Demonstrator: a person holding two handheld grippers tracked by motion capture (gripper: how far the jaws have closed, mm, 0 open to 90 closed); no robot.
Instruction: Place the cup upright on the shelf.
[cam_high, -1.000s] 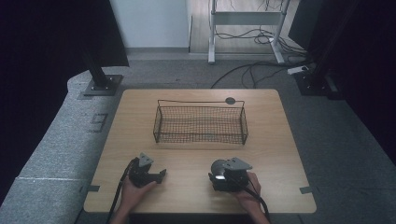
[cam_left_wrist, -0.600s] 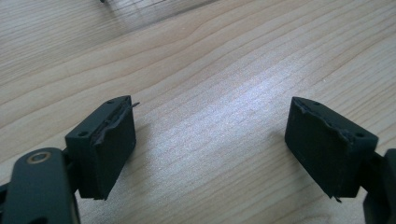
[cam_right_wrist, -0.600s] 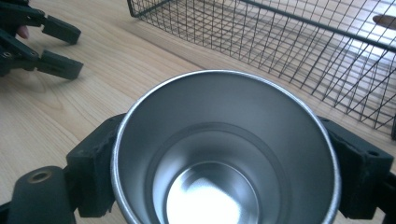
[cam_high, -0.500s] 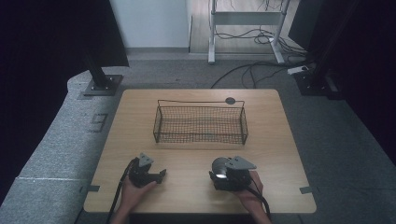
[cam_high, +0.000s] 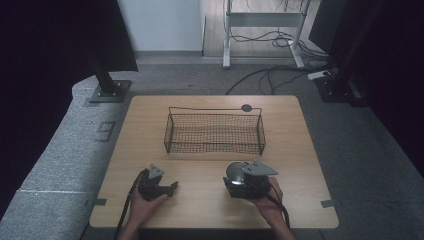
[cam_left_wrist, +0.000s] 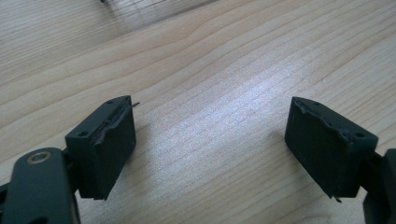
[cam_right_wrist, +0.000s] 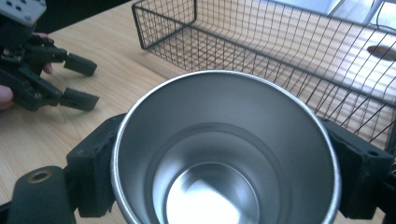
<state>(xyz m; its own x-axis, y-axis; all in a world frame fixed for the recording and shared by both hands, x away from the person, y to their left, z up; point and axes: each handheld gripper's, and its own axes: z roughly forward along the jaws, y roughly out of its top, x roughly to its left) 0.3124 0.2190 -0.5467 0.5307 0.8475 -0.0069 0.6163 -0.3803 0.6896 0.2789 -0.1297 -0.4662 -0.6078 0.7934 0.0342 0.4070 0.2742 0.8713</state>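
- A steel cup (cam_right_wrist: 224, 149) sits clamped between the fingers of the right gripper (cam_high: 239, 181), its mouth turned toward that gripper's camera so the whole interior shows. In the high view it lies at the near right of the bench (cam_high: 150, 125), lying roughly on its side in the grip, just short of the wire basket (cam_high: 215, 134).
- The grip takes the cup across its outer wall, one black pad on each side just below the rim, a hold that looks meant to carry it rather than merely steady it.
- The cup is plain brushed metal, round, with a thin rolled rim, a stepped inner wall and a bright, bare bottom; nothing is seen inside.
- The basket, a black mesh tray with an open top, stands at the middle of the bench, beyond the cup, and appears the likely place for it.
- The left gripper (cam_high: 170, 188) rests low at the near left of the bench, well apart from the cup, fingers (cam_left_wrist: 105, 144) spread wide over bare wood and grasping nothing, seemingly waiting.
- A small dark disc (cam_high: 246, 107) lies on the bench just beyond the basket's far right corner.
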